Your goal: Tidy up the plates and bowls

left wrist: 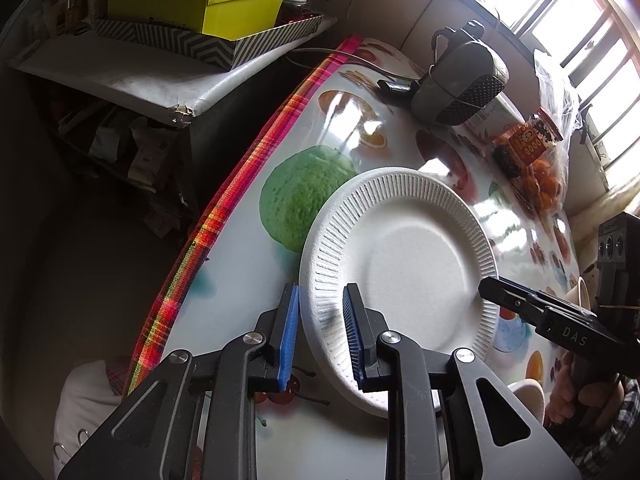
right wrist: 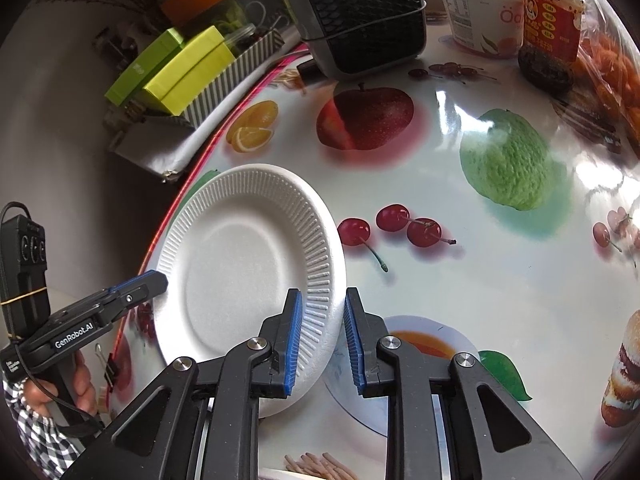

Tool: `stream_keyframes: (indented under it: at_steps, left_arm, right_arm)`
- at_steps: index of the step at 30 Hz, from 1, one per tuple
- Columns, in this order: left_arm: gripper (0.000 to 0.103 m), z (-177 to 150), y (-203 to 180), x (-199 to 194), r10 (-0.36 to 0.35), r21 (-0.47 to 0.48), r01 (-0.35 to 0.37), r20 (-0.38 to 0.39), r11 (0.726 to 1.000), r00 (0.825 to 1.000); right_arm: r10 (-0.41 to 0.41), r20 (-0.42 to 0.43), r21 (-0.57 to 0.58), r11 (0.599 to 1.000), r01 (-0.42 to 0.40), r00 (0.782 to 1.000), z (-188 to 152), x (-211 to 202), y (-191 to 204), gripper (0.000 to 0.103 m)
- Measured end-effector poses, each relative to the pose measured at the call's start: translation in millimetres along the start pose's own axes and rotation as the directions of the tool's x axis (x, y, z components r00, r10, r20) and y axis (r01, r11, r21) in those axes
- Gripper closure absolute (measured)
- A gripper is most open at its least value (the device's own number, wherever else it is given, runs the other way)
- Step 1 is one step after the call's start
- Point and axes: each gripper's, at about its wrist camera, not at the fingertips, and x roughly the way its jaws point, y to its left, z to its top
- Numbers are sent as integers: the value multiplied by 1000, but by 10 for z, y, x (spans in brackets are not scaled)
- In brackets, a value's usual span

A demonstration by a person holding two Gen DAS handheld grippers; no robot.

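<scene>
A white ribbed paper plate (left wrist: pixel 404 264) lies near the table's left edge; it also shows in the right wrist view (right wrist: pixel 248 276). My left gripper (left wrist: pixel 320 336) is open, its blue pads straddling the plate's near-left rim. My right gripper (right wrist: pixel 320 340) is open with its pads either side of the plate's opposite rim. Each gripper shows in the other's view: the right one (left wrist: pixel 504 292) at the plate's right rim, the left one (right wrist: pixel 148 280) at its left rim. A rim of a cup or bowl (left wrist: pixel 584 292) peeks behind the right gripper.
The table (right wrist: pixel 440 272) has a glossy fruit-print cloth with a red plaid edge (left wrist: pixel 224 208). At the far side stand a grey mesh speaker (right wrist: pixel 360 16), a white tub (right wrist: pixel 476 12), a sauce jar (right wrist: pixel 552 24) and bagged oranges (right wrist: pixel 612 72). A shelf with yellow-green boxes (left wrist: pixel 200 0) stands left.
</scene>
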Motion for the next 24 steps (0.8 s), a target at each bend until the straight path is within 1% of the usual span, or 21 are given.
stream_keyframes:
  at_steps: [13, 24]
  left_arm:
    - [79, -28, -70, -145, -3, 18, 3, 23, 1000, 1000]
    - [79, -89, -198, -386, -14, 50, 11, 61, 999, 998]
  right_arm:
    - [5, 38, -11, 1000, -4, 999, -49, -215, 52, 82]
    - [-2, 78, -25, 1000, 3, 997, -165, -485, 121, 82]
